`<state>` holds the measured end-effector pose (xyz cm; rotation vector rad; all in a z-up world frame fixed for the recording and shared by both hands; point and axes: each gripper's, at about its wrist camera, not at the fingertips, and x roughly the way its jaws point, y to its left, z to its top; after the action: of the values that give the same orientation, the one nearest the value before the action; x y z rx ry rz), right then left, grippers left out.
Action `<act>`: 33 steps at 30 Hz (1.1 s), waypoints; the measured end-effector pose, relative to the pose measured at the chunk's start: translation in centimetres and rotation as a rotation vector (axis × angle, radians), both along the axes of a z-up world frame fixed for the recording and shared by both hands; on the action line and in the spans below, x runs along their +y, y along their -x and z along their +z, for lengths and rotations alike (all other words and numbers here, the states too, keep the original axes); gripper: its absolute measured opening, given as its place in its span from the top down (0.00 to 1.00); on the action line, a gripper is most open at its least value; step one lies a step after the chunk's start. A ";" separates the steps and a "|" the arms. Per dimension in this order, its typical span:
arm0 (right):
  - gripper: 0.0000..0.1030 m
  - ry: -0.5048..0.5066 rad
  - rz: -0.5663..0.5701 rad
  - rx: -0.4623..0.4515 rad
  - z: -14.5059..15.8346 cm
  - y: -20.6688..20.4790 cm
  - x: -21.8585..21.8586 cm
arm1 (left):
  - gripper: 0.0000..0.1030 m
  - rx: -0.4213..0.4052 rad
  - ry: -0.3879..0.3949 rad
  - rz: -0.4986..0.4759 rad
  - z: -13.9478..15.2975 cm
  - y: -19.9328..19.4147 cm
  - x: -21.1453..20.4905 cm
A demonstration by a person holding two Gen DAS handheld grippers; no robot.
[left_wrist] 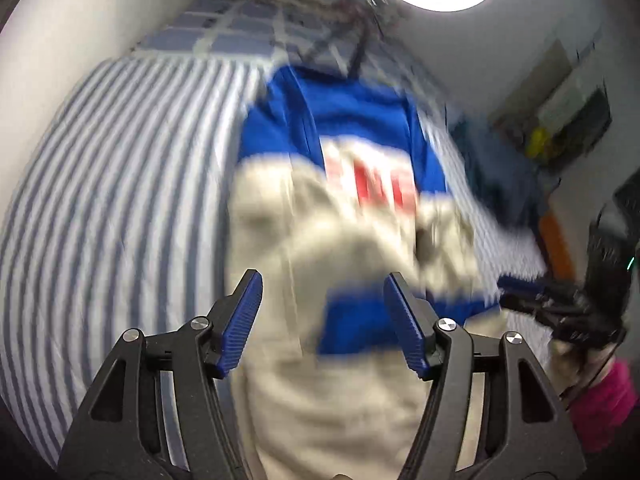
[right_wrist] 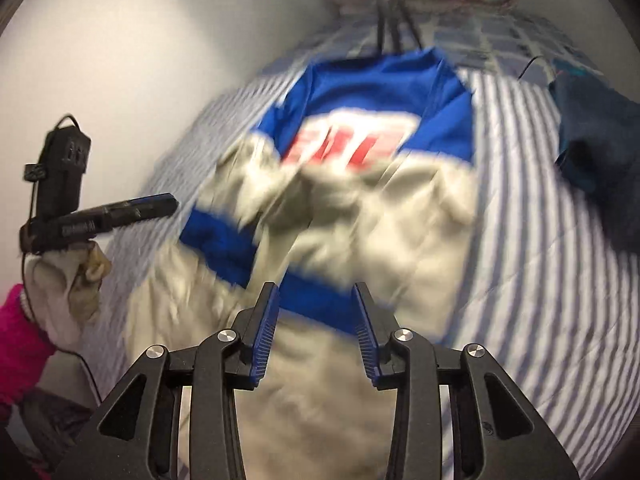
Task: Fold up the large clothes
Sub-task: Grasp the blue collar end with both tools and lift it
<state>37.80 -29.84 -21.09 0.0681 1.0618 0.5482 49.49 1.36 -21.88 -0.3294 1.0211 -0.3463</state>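
Observation:
A large blue and cream sweatshirt (left_wrist: 352, 208) with red lettering lies on the striped bed, its sleeves bunched across the front. It also shows in the right wrist view (right_wrist: 360, 200). My left gripper (left_wrist: 322, 284) is open and empty above the sweatshirt's lower part. My right gripper (right_wrist: 316, 294) is open and empty above the blue hem band. The left gripper also appears from the side in the right wrist view (right_wrist: 120, 216), and the right gripper appears at the right edge of the left wrist view (left_wrist: 532, 298). Both views are blurred.
A blue-and-white striped sheet (left_wrist: 120, 184) covers the bed. A dark blue garment (right_wrist: 600, 136) lies on the bed to the right. A checked blanket (left_wrist: 240, 32) and a tripod (right_wrist: 390, 20) are at the far end. A white wall (right_wrist: 140, 60) runs along the left.

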 end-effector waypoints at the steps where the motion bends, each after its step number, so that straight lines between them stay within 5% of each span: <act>1: 0.65 -0.001 -0.017 -0.015 0.4 -0.8 -0.6 | 0.37 -0.009 0.006 0.010 0.3 -1.2 0.6; 5: 0.65 -0.008 -0.087 -0.039 0.9 -5.9 -3.1 | 0.37 -0.002 0.036 0.022 0.3 -7.6 2.1; 12: 0.59 -0.062 -0.192 -0.033 -1.8 -16.4 -5.8 | 0.36 0.090 0.141 0.078 -4.7 -17.2 3.5; 25: 0.55 -0.212 -0.180 0.059 -7.3 -27.5 -4.4 | 0.37 0.121 0.155 -0.008 -8.5 -26.6 -0.1; 27: 0.55 -0.261 -0.188 0.064 -7.7 -28.5 -4.4 | 0.48 0.101 0.127 -0.037 -8.4 -27.3 -1.4; 28: 0.55 -0.279 -0.188 0.064 -7.7 -28.7 -4.3 | 0.67 0.097 0.111 -0.051 -8.4 -27.4 -2.0; 29: 0.61 -0.304 -0.180 0.070 -7.7 -28.9 -4.2 | 0.75 0.079 0.075 -0.064 -8.3 -27.5 -2.7; 30: 0.84 -0.326 -0.162 0.075 -7.6 -29.1 -4.0 | 0.82 0.059 0.049 -0.066 -8.1 -27.5 -3.2; 31: 0.91 -0.327 -0.147 0.076 -7.5 -29.1 -3.7 | 0.93 0.047 0.042 -0.062 -7.9 -27.5 -3.3; 33: 0.96 -0.219 -0.134 -0.006 -5.9 -28.5 -2.6 | 0.95 0.013 0.074 -0.048 -6.9 -27.0 -3.0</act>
<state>66.27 -32.47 -26.99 0.3272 0.9802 0.5411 76.48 -1.61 -28.80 -0.3749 1.0322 -0.4264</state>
